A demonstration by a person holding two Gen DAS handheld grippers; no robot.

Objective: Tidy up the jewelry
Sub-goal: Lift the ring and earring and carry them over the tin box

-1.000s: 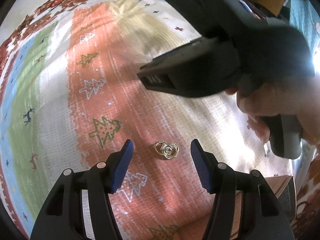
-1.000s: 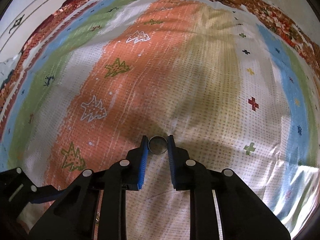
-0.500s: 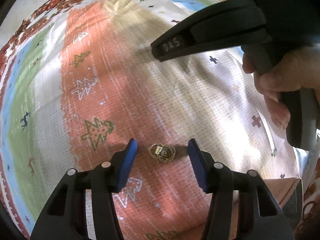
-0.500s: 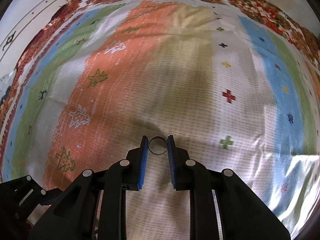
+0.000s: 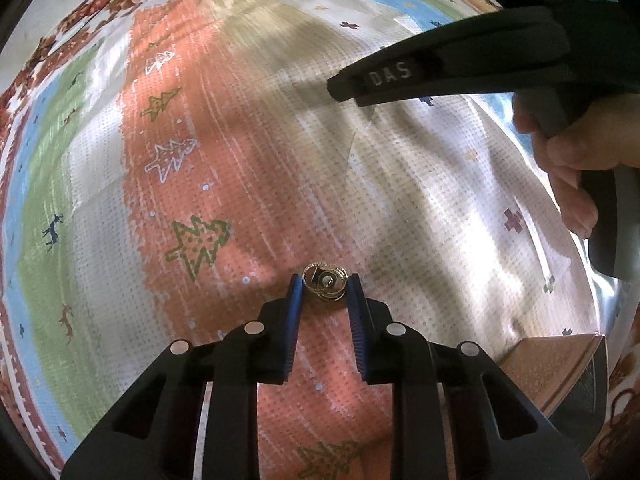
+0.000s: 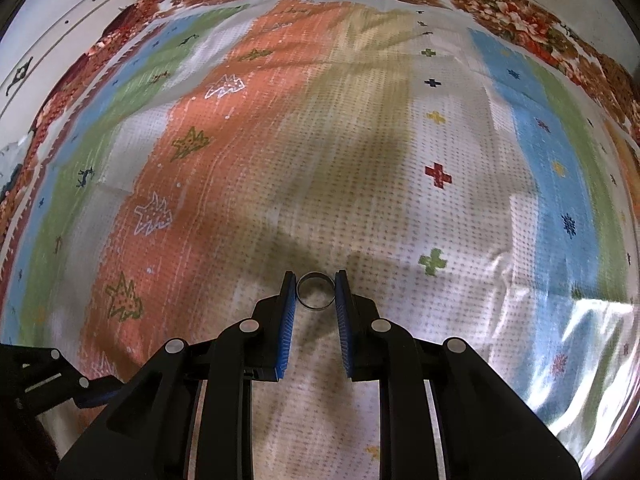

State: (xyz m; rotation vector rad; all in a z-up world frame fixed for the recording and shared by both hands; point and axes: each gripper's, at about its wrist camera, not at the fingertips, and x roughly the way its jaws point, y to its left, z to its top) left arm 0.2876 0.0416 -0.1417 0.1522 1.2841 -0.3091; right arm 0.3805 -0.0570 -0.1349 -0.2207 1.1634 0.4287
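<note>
Left tongs (image 5: pixel 324 286) were clamped on a gold ornament (image 5: pixel 325 285), both blue pads touching its sides, right at the tips. The ornament looked like looped gold rings around a small pale centre; which kind of piece it was I could not tell. It sat just above the cloth (image 5: pixel 240 160), over the edge of the orange band; whether it touched the fabric was unclear. Judged light, stiff but delicate: thin loops could bend or snag in the weave, so a gentle side grip across the widest part suits it. Held so near the tips, it could slip out if tilted.

At lower right of the left view a brown box (image 5: pixel 552 376) lay near the tongs, possibly where jewelry goes; contents not visible. The person's hand (image 5: pixel 568 168) gripped the other tool's handle at right.

Right tongs (image 6: pixel 315 289) were clamped on a plain silver ring (image 6: pixel 315 291), pads pressing opposite sides of the band, opening facing the camera. It hung above the white dotted part of the cloth, well off it judging by the shadow. Judged light, rigid, smooth and slippery; a round band held only at the pad tips could pivot or pop out, so firm, steady pressure across its diameter is best.
</note>
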